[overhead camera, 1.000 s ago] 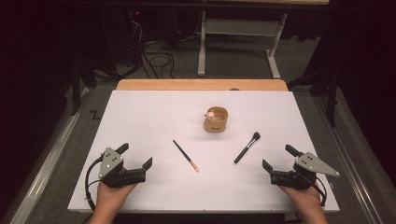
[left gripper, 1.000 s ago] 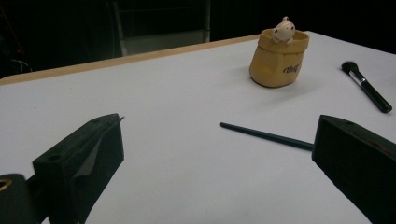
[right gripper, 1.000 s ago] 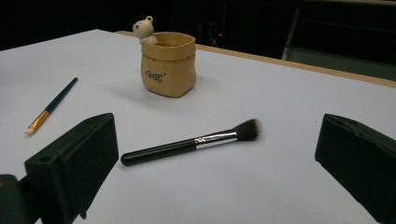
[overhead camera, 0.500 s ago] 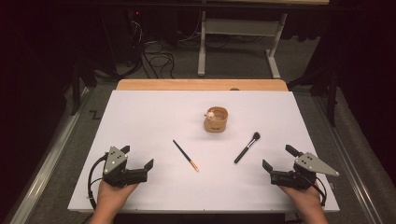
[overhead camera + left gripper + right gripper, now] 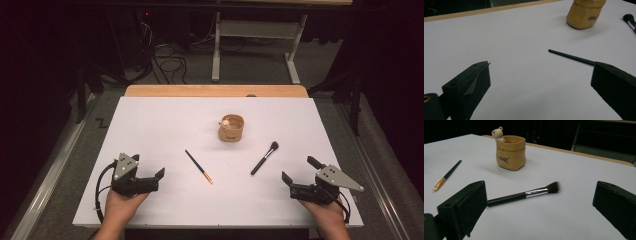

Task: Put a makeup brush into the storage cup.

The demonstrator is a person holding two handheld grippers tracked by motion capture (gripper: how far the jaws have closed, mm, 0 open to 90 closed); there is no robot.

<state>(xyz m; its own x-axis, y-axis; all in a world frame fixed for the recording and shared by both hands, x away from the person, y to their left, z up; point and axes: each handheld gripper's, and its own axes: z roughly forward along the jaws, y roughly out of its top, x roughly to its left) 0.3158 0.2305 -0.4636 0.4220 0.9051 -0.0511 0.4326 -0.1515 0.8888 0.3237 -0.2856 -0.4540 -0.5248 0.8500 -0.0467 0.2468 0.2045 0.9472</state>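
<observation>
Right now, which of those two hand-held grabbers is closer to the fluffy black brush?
The right gripper. It sits just below and right of the fluffy black brush, fingers open and apart from it. The left gripper is far off to the brush's left, beyond the thin brush.

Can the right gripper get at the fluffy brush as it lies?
Probably yes: the right gripper is open, the brush lies flat just ahead of it, and bare table lies between.

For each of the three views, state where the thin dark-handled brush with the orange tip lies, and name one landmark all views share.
High view: thin brush, centre, lying diagonally.
Left gripper view: thin brush, right of centre, running behind the right jaw.
Right gripper view: thin brush, far left.
Shared landmark: tan pot.
</observation>
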